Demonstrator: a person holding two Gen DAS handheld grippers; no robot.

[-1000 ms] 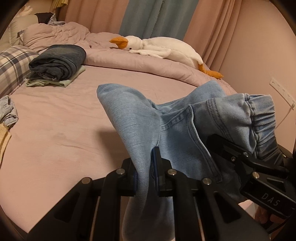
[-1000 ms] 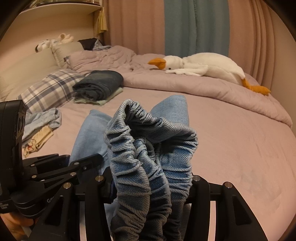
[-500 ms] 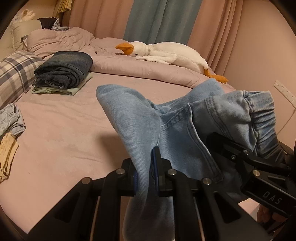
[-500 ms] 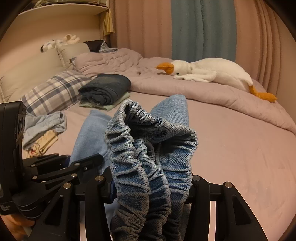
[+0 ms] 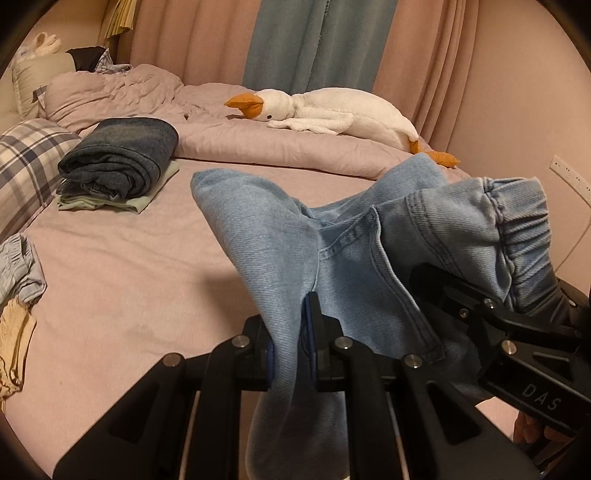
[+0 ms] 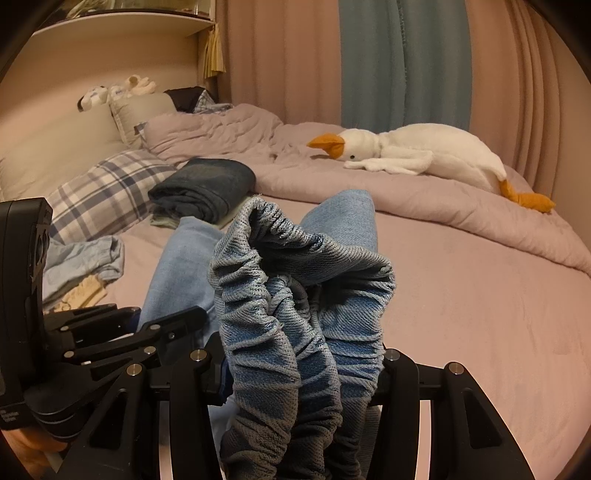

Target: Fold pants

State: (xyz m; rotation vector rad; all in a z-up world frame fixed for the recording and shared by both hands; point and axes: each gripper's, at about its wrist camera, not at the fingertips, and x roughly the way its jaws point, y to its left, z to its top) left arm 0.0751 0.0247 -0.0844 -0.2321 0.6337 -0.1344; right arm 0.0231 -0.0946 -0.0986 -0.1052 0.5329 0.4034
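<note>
The light-blue pants [image 5: 354,258] hang in the air above the near edge of the bed [image 5: 129,273], held between both grippers and not lying on the sheet. The left gripper [image 5: 290,350] has its jaws closed on a narrow fold of denim, which rises from the pinch and fans away toward the far edge of the bed, while a strip of cloth falls below the fingers. The right gripper [image 6: 299,369] grips the bunched elastic waistband [image 6: 295,295], its jaws pressed on either side of the thick wad. From the left gripper to the right one the cloth runs crosswise, roughly along the near edge, with the waistband end to the right; the folded legs stick up and point away toward the far edge.

The left wrist view shows the seams and a pocket line, and the right gripper entering from the right side with the waistband bulging over it [image 5: 517,236]. The right wrist view shows the gathered inside of the waistband close up, and the left gripper at the left.

A stack of folded dark jeans [image 5: 122,158] sits toward the bed's left edge beside a plaid pillow [image 5: 26,162]. A plush goose [image 5: 332,114] lies on the rumpled quilt [image 5: 266,144] along the far edge. Loose pale clothes [image 5: 18,258] lie at the left edge. Only the right view shows the shelf [image 6: 122,26] above the headboard.
</note>
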